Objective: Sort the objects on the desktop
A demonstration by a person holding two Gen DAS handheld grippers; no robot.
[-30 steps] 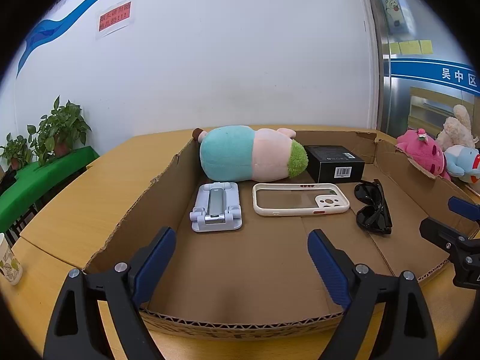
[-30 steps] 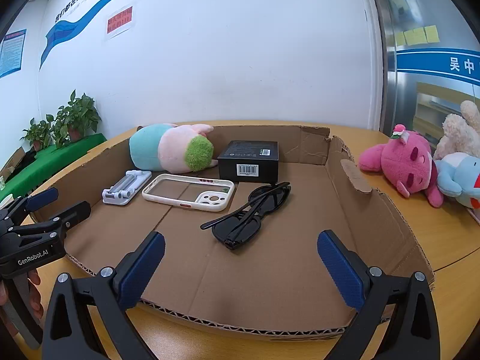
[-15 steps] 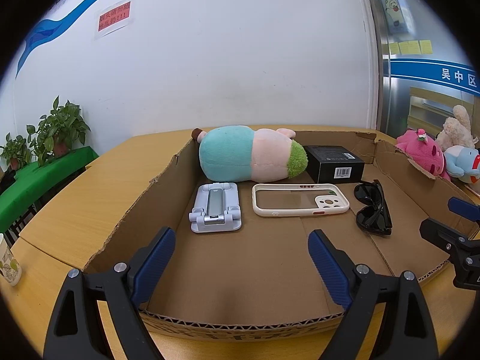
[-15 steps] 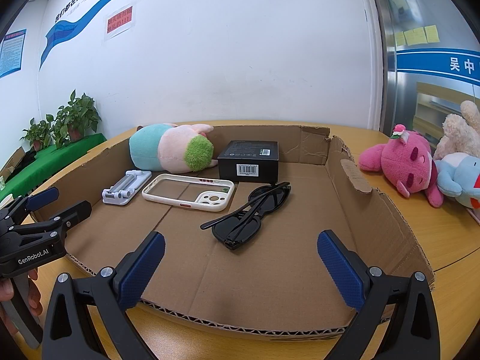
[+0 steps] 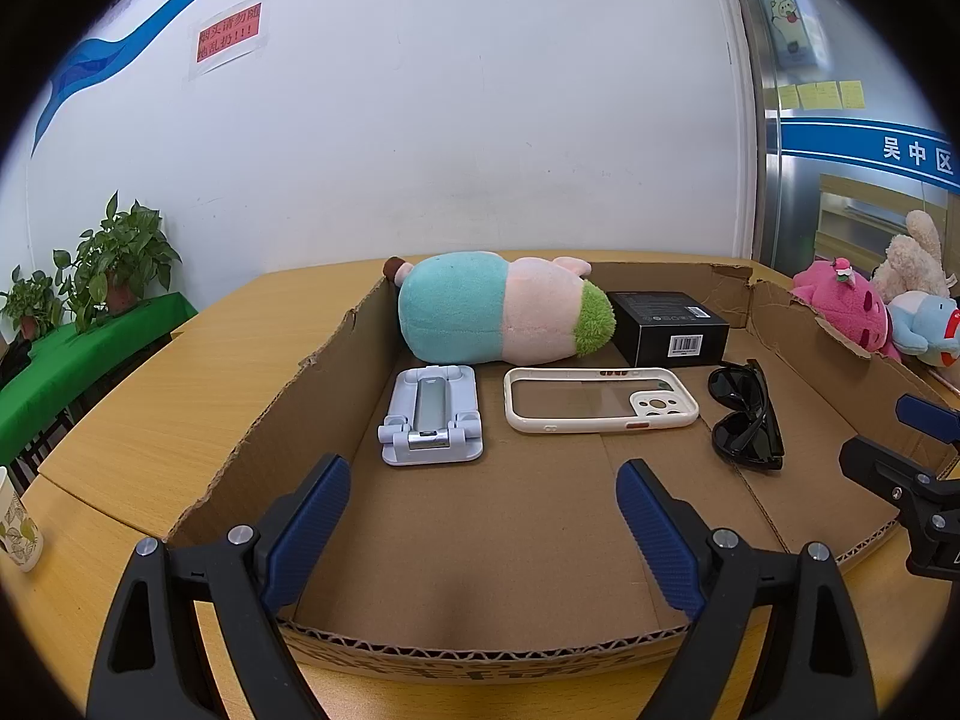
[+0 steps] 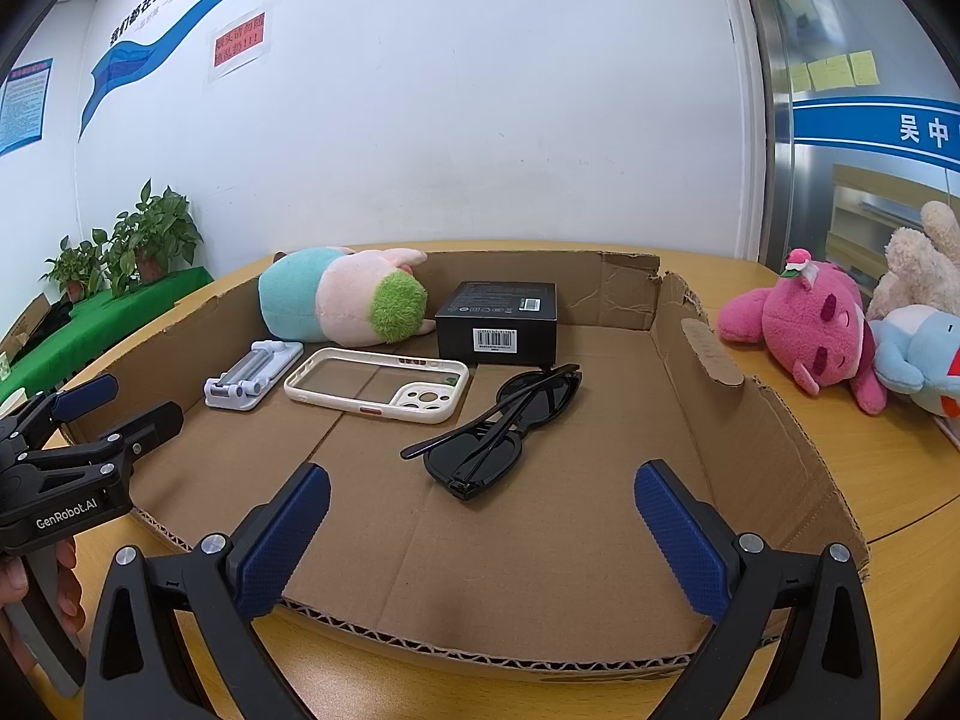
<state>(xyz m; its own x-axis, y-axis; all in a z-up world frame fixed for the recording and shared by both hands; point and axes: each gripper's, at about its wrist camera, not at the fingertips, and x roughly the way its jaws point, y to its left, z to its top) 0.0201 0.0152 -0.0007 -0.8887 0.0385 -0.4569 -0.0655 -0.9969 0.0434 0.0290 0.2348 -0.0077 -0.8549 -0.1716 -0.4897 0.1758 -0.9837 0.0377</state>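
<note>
Left wrist view first: my left gripper (image 5: 483,516) is spread wide with nothing between the blue pads, hovering over the near edge of the cardboard tray (image 5: 288,396); inside the tray I can see the plush toy (image 5: 504,315) lying along the back wall, the black box (image 5: 669,330) just beside its green end, the phone stand (image 5: 432,417) and the phone case (image 5: 600,399) side by side in front of them, and the sunglasses (image 5: 744,417) off to the right; a paper cup (image 5: 18,531) sits on the desk outside the tray.

Right wrist view: my right gripper (image 6: 483,531) is also wide open and empty, parked at the tray's front lip with the sunglasses nearest to it; the pink plush (image 6: 804,324) and a couple more stuffed toys lie on the desk outside the right wall.

My read: five things look already placed and lined up; whether the outside toys count as leftovers I can't tell; neither gripper is committed to anything yet.
</note>
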